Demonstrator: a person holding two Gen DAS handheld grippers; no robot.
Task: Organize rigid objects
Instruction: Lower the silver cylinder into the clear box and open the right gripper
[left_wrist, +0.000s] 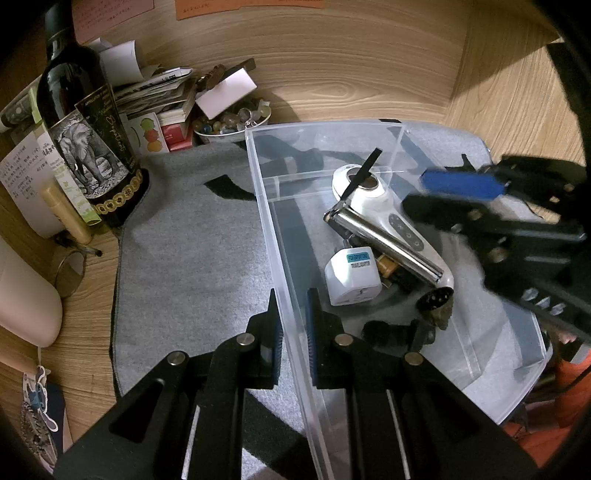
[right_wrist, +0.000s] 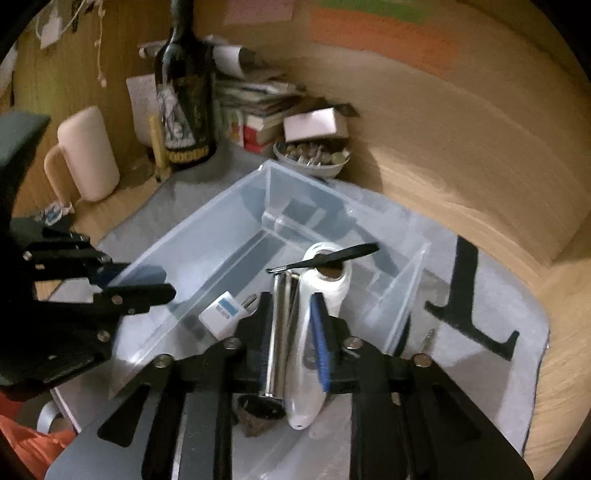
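A clear plastic bin (left_wrist: 273, 221) (right_wrist: 192, 236) sits on a grey mat. In it lie a white handheld device (left_wrist: 391, 218) (right_wrist: 325, 291), a chrome cylinder (left_wrist: 384, 240) (right_wrist: 279, 332), a white travel adapter (left_wrist: 352, 277) (right_wrist: 221, 314), black tweezers (left_wrist: 364, 171) (right_wrist: 325, 256) and a dark rough lump (left_wrist: 437, 308) (right_wrist: 255, 419). My left gripper (left_wrist: 293, 306) straddles the bin's left wall, its jaws close on it. My right gripper (right_wrist: 290, 343) (left_wrist: 461, 192) is above the bin, its jaws open around the chrome cylinder and white device.
A dark wine bottle (left_wrist: 85, 122) (right_wrist: 184, 92), a paper stack (left_wrist: 155, 92), a bowl of small stones (left_wrist: 232, 125) (right_wrist: 314, 155) and a pink mug (right_wrist: 88, 155) crowd the back left. A wooden wall (left_wrist: 332, 55) curves behind. A metal tool (right_wrist: 428, 338) lies right of the bin.
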